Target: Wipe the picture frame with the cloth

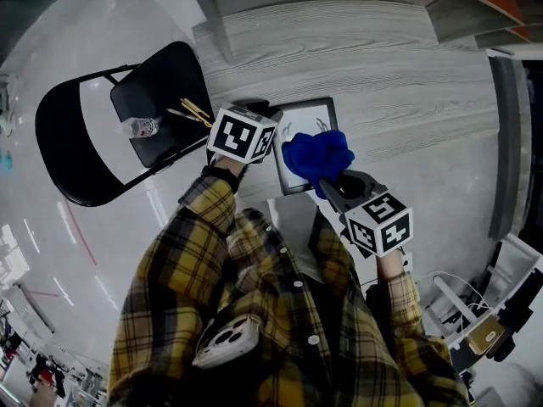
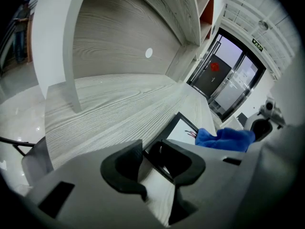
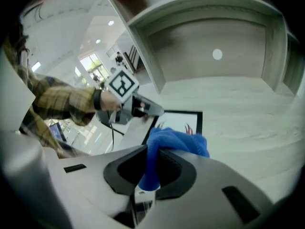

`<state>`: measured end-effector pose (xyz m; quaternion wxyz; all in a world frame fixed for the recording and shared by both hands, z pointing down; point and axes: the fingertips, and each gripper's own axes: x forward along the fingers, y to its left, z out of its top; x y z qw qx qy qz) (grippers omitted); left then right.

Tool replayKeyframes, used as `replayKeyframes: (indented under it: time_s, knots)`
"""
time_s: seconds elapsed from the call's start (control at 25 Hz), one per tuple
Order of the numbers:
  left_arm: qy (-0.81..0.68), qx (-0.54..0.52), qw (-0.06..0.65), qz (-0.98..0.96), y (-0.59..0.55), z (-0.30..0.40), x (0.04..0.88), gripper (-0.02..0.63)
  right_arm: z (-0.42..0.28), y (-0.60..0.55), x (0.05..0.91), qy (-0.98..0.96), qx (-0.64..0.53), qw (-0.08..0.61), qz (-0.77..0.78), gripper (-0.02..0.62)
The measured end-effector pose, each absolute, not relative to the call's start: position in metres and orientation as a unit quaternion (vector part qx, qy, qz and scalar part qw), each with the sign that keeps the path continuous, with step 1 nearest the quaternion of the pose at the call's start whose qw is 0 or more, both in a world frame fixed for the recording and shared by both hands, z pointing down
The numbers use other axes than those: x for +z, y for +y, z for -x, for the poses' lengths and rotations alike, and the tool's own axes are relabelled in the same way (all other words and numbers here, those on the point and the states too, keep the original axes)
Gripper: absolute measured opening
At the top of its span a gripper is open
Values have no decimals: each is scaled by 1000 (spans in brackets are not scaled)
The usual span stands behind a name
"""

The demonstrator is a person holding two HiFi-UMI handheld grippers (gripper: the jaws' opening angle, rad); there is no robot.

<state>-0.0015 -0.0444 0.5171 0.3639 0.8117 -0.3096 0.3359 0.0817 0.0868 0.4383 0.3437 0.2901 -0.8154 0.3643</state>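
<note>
Cloth in right gripper, seemingly atop picture frame in left gripper.

**A:** can anyone read the whole drawing in the picture frame?

**B:** nope. In the head view the cloth lies over most of its lower right, and the left gripper blocks the left edge. Only a few strokes peek out.

**A:** and the bits on the chair?

**B:** too small. A clear item and some yellow sticks, can't tell more. The gear at the lower right runs off the edge.
</note>
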Motion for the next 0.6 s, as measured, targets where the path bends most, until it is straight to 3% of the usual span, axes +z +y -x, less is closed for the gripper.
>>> replayKeyframes:
  time_s: [0.16,0.44,0.6]
  knots:
    - [-312,332,361,-814,-43,2,514,127,-50,26,400,-853,301,291,-311,49]
    - [-309,328,364,-815,-43,2,518,127,-14,-4,479,-817,267,402,-315,49]
    - [-308,328,362,-816,-44,3,516,126,-6,9,495,-812,270,388,-341,49]
